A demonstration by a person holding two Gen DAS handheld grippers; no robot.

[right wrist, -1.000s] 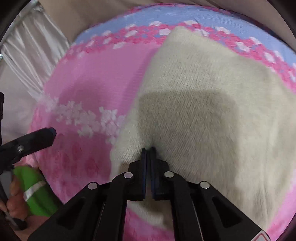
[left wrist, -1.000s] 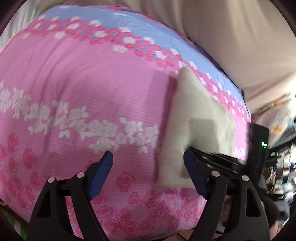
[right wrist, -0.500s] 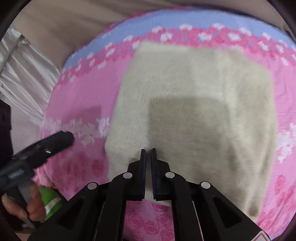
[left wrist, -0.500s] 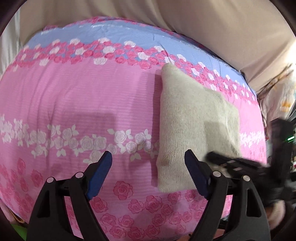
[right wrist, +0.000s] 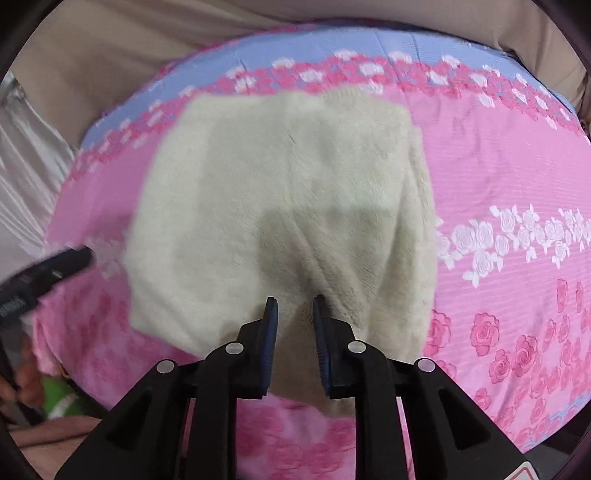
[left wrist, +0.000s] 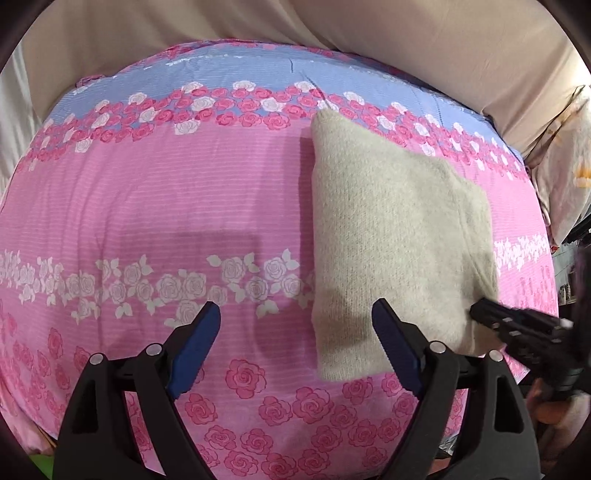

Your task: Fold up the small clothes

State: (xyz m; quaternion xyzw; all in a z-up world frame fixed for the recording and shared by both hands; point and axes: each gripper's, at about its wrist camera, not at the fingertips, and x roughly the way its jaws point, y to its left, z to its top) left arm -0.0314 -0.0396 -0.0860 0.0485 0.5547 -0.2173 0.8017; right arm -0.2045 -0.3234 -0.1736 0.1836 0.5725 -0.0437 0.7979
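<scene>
Surface: one pink bedspread [left wrist: 155, 206] printed with roses, a blue band along its far edge, beige fabric [left wrist: 369, 33] behind.
Left gripper [left wrist: 295, 328]: one, fingers spread wide over bare bedspread, holding nothing.
Right gripper [right wrist: 294, 314]: one, blue pads parted slightly over the near edge of the garment, nothing pinched.
Garment: one cream knitted sweater [right wrist: 280, 192], folded into a flat rectangle, lying on the bedspread between near edge and blue band.
</scene>
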